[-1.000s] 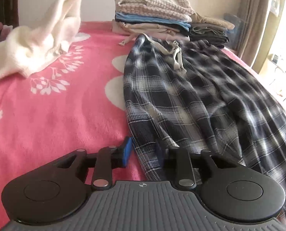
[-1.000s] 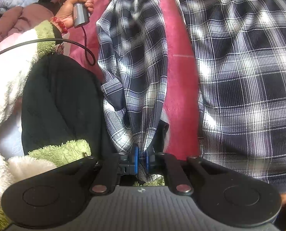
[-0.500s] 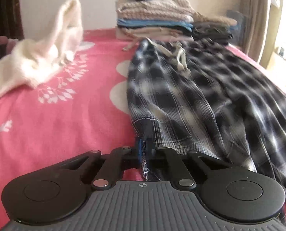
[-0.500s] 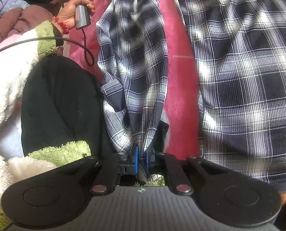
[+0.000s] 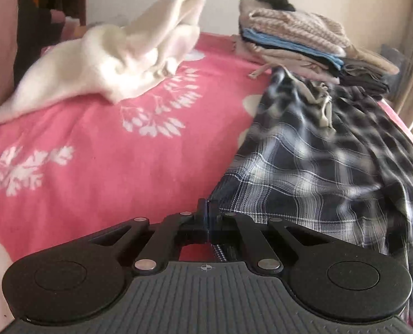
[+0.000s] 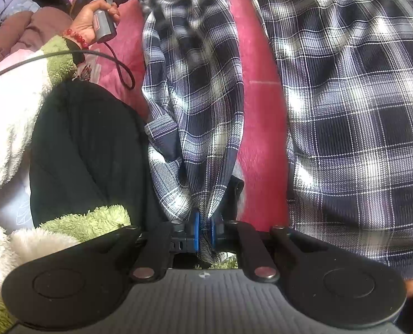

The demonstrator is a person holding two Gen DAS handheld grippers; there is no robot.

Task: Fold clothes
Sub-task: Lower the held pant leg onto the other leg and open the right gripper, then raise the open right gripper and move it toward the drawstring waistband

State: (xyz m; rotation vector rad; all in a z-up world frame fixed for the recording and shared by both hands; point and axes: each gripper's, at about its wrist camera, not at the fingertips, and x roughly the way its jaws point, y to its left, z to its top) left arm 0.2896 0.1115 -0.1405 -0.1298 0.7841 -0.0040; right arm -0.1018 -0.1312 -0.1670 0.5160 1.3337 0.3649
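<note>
Since a second ago my left gripper (image 5: 208, 217) has clamped the trousers (image 5: 312, 167) hem — legs running lengthwise toward the folded stack (image 5: 295, 39); my right gripper (image 6: 205, 232) pinches the other hem.

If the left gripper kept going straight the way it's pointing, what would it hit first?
The left gripper is shut on a hem corner of the plaid pants. Straight ahead, it would probably push into more of that plaid cloth, lying on the pink bedspread; the folded clothes stack sits well beyond. Depth is uncertain.
</note>
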